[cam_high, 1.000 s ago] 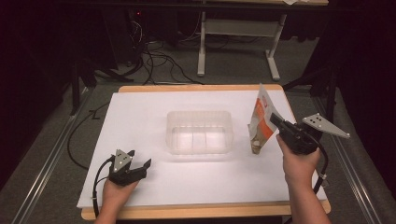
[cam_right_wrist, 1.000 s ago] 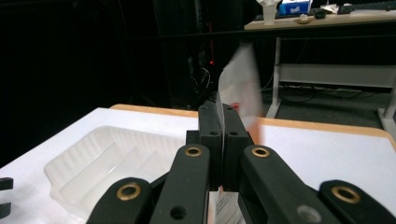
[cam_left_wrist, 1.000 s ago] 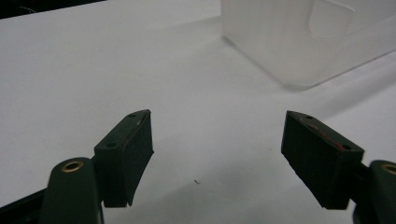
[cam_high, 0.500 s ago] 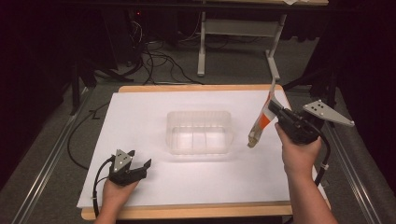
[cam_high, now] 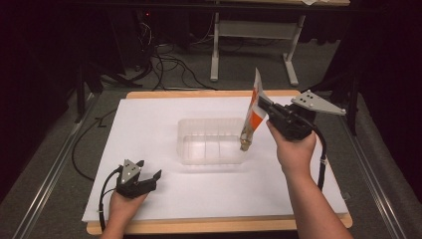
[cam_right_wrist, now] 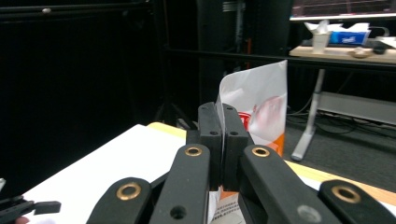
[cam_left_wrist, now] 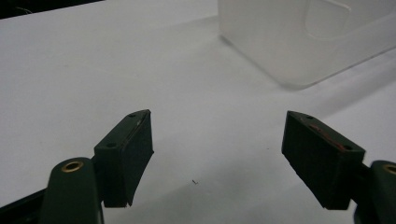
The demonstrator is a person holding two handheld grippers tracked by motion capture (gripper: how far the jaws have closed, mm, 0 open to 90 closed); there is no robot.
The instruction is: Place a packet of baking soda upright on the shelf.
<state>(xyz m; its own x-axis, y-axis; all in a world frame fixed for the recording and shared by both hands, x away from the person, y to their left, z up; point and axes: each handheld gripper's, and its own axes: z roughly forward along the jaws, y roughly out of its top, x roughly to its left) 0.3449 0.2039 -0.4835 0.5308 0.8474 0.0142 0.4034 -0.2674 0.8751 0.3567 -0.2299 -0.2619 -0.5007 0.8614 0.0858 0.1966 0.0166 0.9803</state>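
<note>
Two grippers: right gripper (cam_high: 262, 103) clamps pouch (cam_high: 252, 112), print blurred; left gripper (cam_high: 149, 178) spread, container (cam_left_wrist: 299, 37) cropped.

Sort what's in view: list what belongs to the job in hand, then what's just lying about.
Part of the job:
- orange-and-white pouch, clamped in the right tool, lifted and tilted beside the bin
- clear plastic bin mid-table
- left tool, open, resting on the white table cover

Just lying about:
- cables on the floor behind the table
- grey desk frame behind
</note>
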